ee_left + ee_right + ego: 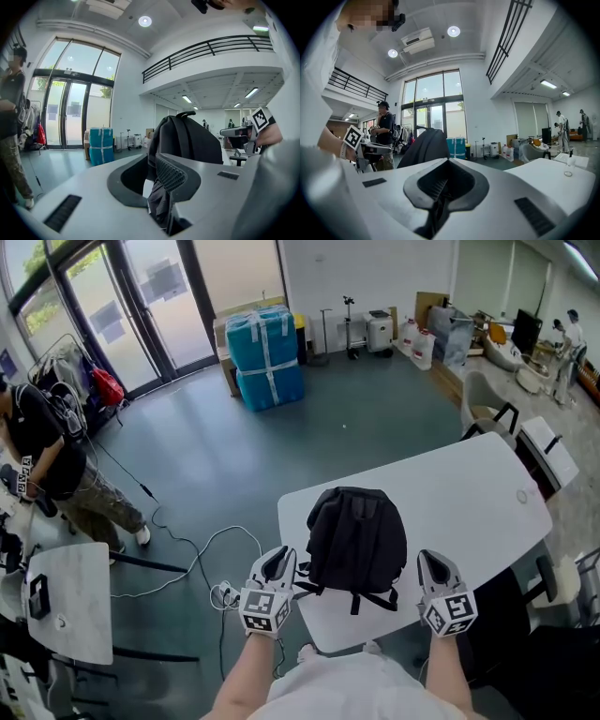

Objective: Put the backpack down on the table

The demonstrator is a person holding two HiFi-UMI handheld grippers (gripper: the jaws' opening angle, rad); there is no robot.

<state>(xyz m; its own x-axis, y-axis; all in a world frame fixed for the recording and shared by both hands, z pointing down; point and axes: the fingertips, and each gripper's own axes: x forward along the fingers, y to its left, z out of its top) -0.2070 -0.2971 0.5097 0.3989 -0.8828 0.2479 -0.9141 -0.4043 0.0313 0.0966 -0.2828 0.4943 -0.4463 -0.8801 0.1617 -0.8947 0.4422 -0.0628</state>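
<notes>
Our left gripper (pixel 279 563) pinches dark fabric of the soft black backpack (pixel 356 535) sitting on the white table (pixel 469 488); our right gripper (pixel 434 565) is closed, empty. We judge it light, floppy, best held by straps.

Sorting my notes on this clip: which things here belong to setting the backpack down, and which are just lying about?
In the job: backpack, table, left gripper shut on the backpack's fabric, right gripper shut.
Lying about: blue wrapped boxes, floor cable, small side table.
</notes>
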